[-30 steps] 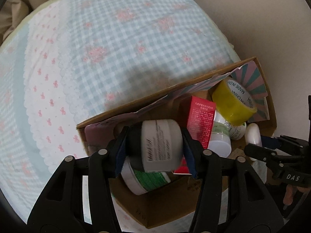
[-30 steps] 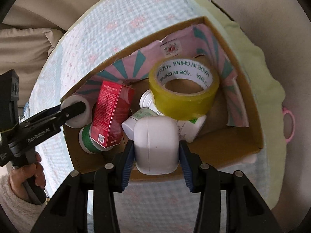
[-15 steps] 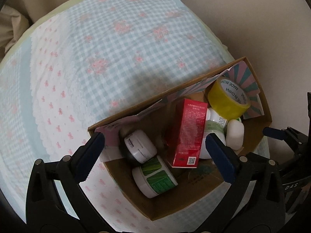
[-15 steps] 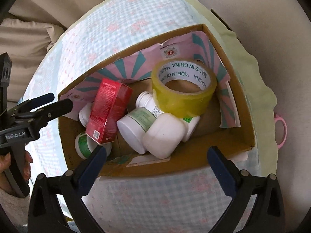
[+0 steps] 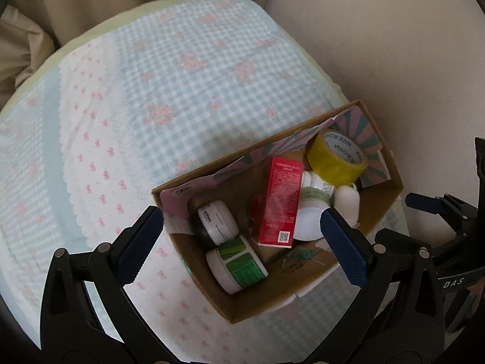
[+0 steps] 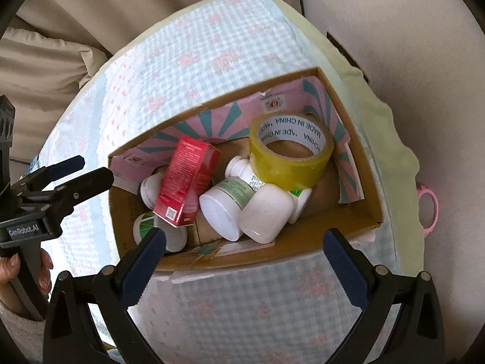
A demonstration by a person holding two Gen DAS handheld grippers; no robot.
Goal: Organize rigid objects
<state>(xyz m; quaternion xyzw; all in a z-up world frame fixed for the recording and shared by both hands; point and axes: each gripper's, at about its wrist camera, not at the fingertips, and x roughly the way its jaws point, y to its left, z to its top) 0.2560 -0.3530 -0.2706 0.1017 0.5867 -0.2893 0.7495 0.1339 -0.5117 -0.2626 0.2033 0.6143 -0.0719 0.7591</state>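
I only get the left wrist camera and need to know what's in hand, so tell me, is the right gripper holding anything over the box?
Observer: No. The right gripper is open with nothing between its fingers; the plain white jar lies in the cardboard box.
Operator: Anything outside the box on that side?
Observer: A pink ring shows past the pale green edge of the cover, outside the box.
Operator: And my left gripper seen from there?
Observer: The left gripper is open and empty beside the box's left end, with a hand on its handle.
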